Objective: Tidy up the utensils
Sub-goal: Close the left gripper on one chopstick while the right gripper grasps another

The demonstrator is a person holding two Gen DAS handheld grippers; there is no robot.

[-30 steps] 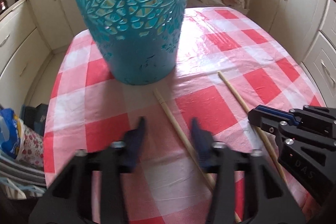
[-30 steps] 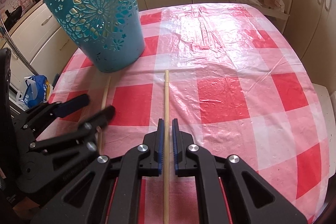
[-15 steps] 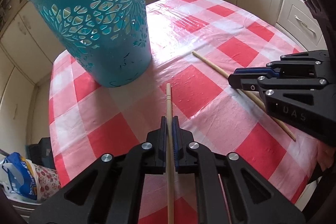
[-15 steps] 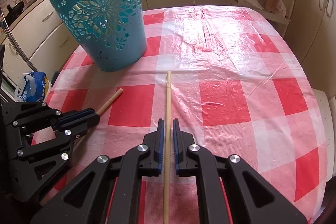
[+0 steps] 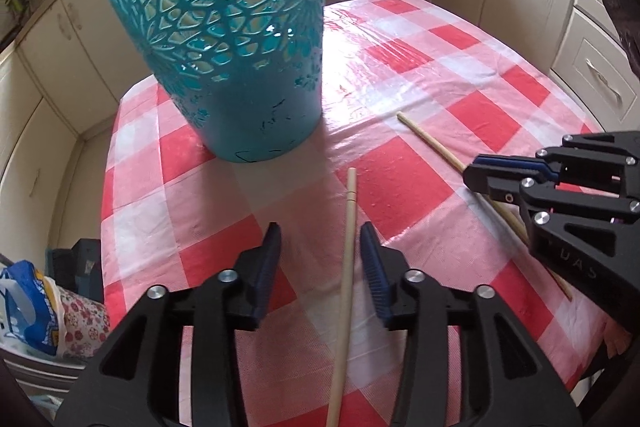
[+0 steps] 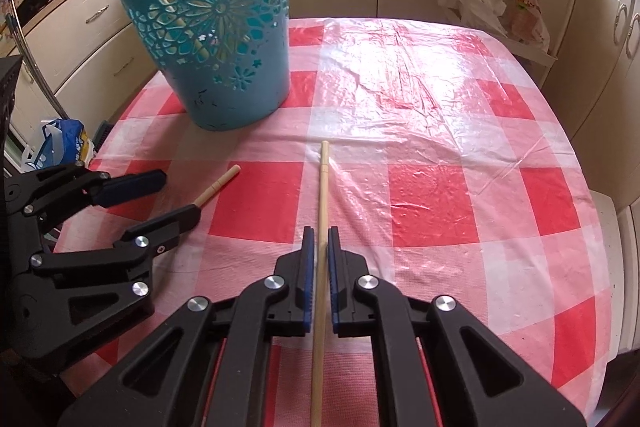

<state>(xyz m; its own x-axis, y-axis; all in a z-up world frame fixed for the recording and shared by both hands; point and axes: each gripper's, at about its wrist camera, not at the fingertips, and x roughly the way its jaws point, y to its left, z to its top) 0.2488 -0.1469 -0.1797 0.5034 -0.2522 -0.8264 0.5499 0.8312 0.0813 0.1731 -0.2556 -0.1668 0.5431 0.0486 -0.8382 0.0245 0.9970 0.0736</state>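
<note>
Since half a second ago your left gripper (image 5: pixel 320 247) has let go: its jaws were clamped on the left chopstick (image 5: pixel 346 267) and have just been opening, so the stick is now lying loose between the spread blue pads (image 5: pixel 266 263), closer to the right-hand pad and touching neither as far as the left wrist view shows. That chopstick is running from about 6 o'clock up toward 12 o'clock in the left wrist view, its far tip stopping short of the teal basket (image 5: pixel 240 39), which is standing upright at 11 o'clock on the red-and-white checked tablecloth (image 5: pixel 460 75). Your right gripper (image 6: pixel 319 247) is staying as it was, its jaws pinching the right chopstick (image 6: pixel 322 227), which is pointing straight ahead toward 12 o'clock in the right wrist view with its tip over the cloth, well apart from the basket at 10 o'clock. From the right wrist camera you are seeing the left gripper at 9 o'clock with its fingers apart and the end of its chopstick poking out past them toward the basket. From the left wrist camera the right gripper is sitting at 3 o'clock, closed on its stick. A blue plastic bag (image 6: pixel 60 143) is lying beyond the table's left edge.
</note>
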